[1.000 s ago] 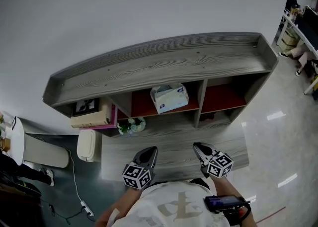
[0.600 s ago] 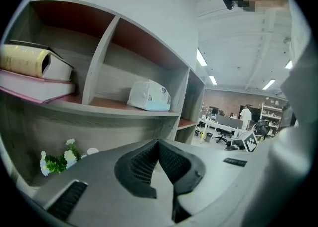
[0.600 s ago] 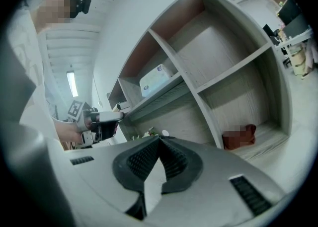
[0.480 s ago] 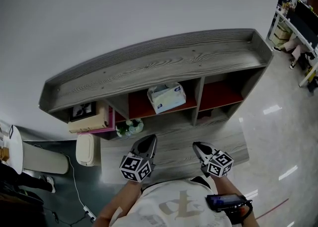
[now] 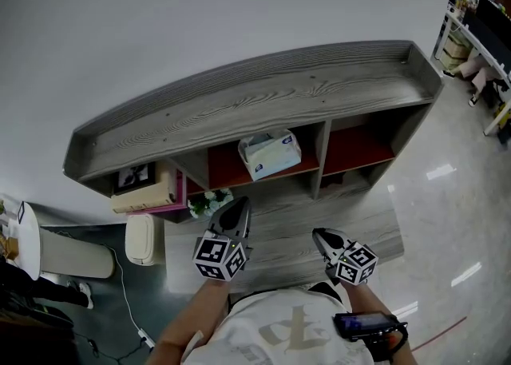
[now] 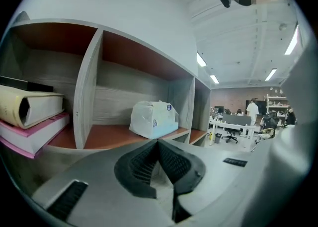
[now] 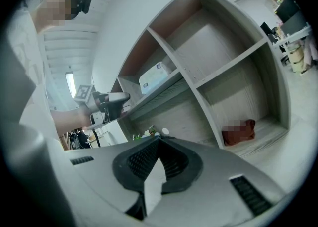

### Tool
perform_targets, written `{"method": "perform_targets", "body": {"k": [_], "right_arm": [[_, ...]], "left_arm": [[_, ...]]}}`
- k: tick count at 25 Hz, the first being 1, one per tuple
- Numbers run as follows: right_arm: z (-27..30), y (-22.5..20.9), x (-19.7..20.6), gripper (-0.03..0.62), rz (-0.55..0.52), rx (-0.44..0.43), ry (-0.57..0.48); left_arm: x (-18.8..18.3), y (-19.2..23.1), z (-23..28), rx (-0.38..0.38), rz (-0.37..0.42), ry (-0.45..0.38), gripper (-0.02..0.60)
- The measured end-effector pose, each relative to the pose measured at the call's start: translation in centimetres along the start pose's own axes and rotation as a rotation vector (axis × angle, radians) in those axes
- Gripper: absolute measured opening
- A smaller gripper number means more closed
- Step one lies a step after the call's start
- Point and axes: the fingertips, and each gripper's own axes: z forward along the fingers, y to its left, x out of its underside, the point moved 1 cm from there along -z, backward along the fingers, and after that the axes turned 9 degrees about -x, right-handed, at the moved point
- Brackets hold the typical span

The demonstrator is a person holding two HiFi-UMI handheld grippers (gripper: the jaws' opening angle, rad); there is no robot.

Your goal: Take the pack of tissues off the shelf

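Note:
The pack of tissues, white with a pale blue print, lies in the middle red-floored compartment of the grey wooden shelf. In the left gripper view the pack of tissues is straight ahead, just beyond the shut tips of my left gripper, with a gap between them. From the head view, my left gripper is raised in front of that compartment, shut and holding nothing. My right gripper hangs lower, to the right, also shut and empty. The right gripper view shows the pack of tissues and the left gripper off to the left.
A cream binder on pink books fills the compartment left of the tissues. A small flowering plant stands on the lower shelf. A white bin sits on the floor at left. Office desks are far right.
My left gripper has risen and moved forward toward the shelf's middle compartment. The right gripper has stayed where it was. The tissues have not moved.

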Motion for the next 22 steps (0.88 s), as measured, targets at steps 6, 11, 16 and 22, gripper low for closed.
{"method": "perform_targets", "body": {"k": [6, 11, 16, 22], "right_arm": [[-0.3, -0.2, -0.1, 0.006, 0.004, 0.003, -0.008], [-0.6, -0.3, 0.0, 0.006, 0.011, 0.004, -0.013], [-0.8, -0.4, 0.2, 0.006, 0.016, 0.005, -0.015], [-1.3, -0.8, 0.3, 0.005, 0.025, 0.010, -0.019]], "left_arm": [[-1.0, -0.3, 0.7, -0.006, 0.010, -0.010, 0.055], [-2.4, -0.9, 1.5, -0.005, 0.030, -0.026, 0.071], [-4.1, -1.0, 2.7, -0.017, 0.046, -0.036, 0.146], [-5.7, -0.7, 4.1, -0.058, 0.063, -0.042, 0.146]]}}
